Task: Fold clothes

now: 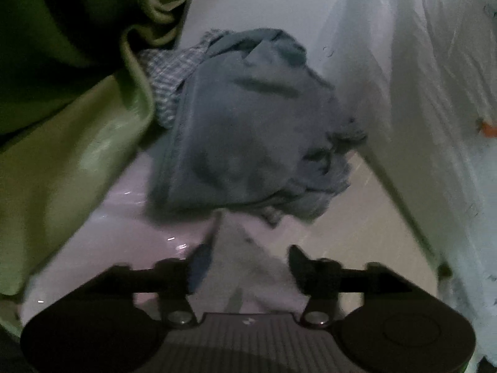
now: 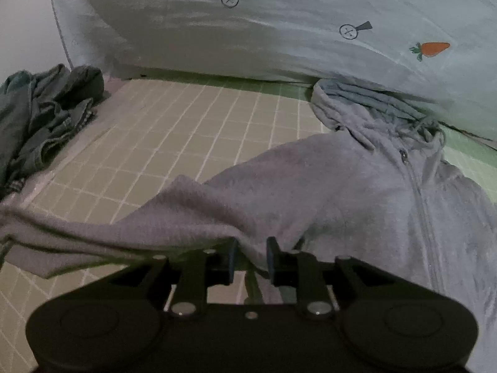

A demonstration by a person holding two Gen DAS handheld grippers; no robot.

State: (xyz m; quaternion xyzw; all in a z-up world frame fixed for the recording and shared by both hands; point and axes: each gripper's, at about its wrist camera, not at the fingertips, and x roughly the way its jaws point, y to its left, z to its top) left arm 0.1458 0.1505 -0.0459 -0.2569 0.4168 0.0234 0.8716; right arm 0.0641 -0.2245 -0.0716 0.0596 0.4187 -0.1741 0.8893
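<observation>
- Right gripper (image 2: 251, 256): jaws a little apart, a fold of the grey zip hoodie (image 2: 357, 199) lying between them; the pads do not look to be pressing on it, so I read this as a loosened hold, not a pinch.
- Left gripper (image 1: 245, 264): jaws spread wide, pale cloth beneath and between them, nothing pinched. The view is blurred; I cannot tell whether that cloth is the hoodie's edge.
- Hoodie: spread on the checked bed sheet (image 2: 186, 130), zip and hood toward the carrot-print pillow (image 2: 279, 25), one sleeve drawn out to the left in the right wrist view. Wrinkled, not yet squared.
- Beyond: a crumpled pile of blue clothes (image 1: 248, 124) with a checked garment (image 1: 167, 71) under it, beside a green blanket (image 1: 62, 143).
- Progress, as judged: early. The hoodie is laid out but shows no clean fold; the blue pile looks untouched. Remaining: sleeves in, body folded, then the pile.
</observation>
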